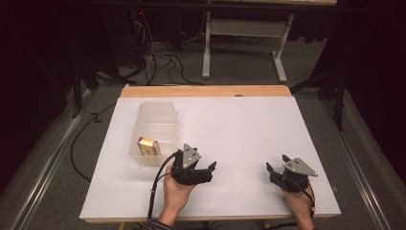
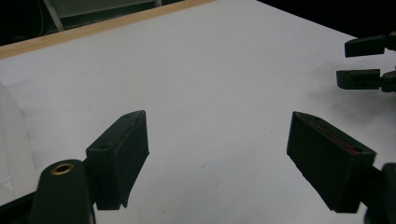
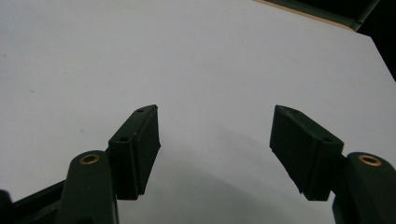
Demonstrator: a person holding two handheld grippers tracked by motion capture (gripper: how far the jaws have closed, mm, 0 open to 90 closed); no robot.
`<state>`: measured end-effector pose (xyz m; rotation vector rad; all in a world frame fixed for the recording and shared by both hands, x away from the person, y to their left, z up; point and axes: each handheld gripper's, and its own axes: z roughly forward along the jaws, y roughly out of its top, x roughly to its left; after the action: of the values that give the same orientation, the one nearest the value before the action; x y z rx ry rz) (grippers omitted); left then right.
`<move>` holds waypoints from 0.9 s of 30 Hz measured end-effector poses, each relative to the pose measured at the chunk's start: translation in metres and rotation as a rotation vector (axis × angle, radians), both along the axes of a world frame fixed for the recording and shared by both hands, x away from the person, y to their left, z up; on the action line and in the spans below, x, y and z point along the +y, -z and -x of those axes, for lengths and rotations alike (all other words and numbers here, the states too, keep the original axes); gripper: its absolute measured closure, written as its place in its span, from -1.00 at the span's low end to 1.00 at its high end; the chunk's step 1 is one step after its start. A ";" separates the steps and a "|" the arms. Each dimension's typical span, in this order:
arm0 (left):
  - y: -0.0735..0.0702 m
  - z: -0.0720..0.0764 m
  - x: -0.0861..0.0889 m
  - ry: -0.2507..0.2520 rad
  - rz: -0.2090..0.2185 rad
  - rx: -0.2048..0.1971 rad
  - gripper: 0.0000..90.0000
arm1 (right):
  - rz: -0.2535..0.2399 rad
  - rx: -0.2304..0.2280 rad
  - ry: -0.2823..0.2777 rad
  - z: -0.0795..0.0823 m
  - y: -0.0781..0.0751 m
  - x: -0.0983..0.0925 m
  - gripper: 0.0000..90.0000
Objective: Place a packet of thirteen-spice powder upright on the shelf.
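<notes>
Your left gripper [image 1: 207,168] hovers low over the white table [image 1: 239,129] with its jaws spread wide and nothing between them; your right gripper [image 1: 276,168] sits near the front right edge, jaws likewise wide and empty. The item of concern, a small yellow box [image 1: 147,146] with red print, lies inside the clear plastic bin [image 1: 155,132] at its near end, just to the left of your left gripper. The bin is a thin, translucent, ribbed container, long and narrow, with soft rounded corners; it looks light and likely to slide on the smooth matte sheet. The box appears to be plain cardboard, rectangular and easily crushed. Risks, as I judge them: if you reach for the box at a shallow angle, a jaw could catch the bin's near wall and push or tip the whole container instead of entering it. Closing hard on the cardboard could dent it. The black jaw pads [image 2: 122,154] are flat and blocky, so a grip across a corner of the box may let it twist out. The trailing cable could also drag the bin.
</notes>
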<state>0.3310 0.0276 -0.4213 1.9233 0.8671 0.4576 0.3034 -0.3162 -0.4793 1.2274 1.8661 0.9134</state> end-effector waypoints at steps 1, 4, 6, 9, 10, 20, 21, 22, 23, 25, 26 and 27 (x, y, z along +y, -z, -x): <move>0.001 0.000 -0.001 -0.002 -0.004 -0.001 -0.53 | -0.001 0.000 0.001 0.000 0.000 0.000 -0.26; 0.003 -0.002 -0.002 -0.003 -0.002 0.002 -0.52 | -0.004 0.002 0.002 0.000 0.000 0.000 -0.26; 0.006 -0.003 -0.003 -0.007 -0.005 0.002 -0.52 | -0.001 -0.002 0.000 0.000 0.000 0.000 -0.26; 0.010 -0.004 -0.003 -0.013 -0.001 0.008 -0.52 | 0.001 0.001 -0.001 0.000 0.000 0.000 -0.26; 0.013 -0.006 -0.003 -0.015 0.001 0.014 -0.52 | 0.002 0.000 -0.002 0.000 0.000 0.000 -0.26; 0.022 -0.011 -0.005 -0.038 -0.007 0.015 -0.52 | 0.007 0.001 -0.003 0.000 0.000 0.000 -0.26; 0.023 -0.012 -0.005 -0.038 -0.009 0.016 -0.52 | 0.007 0.001 -0.003 0.000 0.000 0.000 -0.26; 0.025 -0.013 -0.005 -0.039 -0.011 0.021 -0.52 | 0.006 0.002 -0.003 0.000 0.000 0.000 -0.26; 0.026 -0.013 -0.005 -0.041 -0.015 0.020 -0.52 | 0.000 0.003 0.003 0.000 0.000 0.000 -0.26; 0.030 -0.014 -0.005 -0.047 -0.020 0.018 -0.52 | 0.004 0.002 -0.001 0.000 0.000 0.000 -0.26; 0.032 -0.014 -0.006 -0.053 -0.019 0.016 -0.52 | 0.004 0.002 -0.002 0.000 0.000 0.000 -0.26; 0.033 -0.015 -0.006 -0.058 -0.020 0.012 -0.52 | 0.007 0.003 -0.001 0.000 0.000 0.000 -0.26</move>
<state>0.3458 0.0217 -0.4547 1.9253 0.9306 0.4915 0.3034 -0.3160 -0.4793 1.2252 1.8709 0.9054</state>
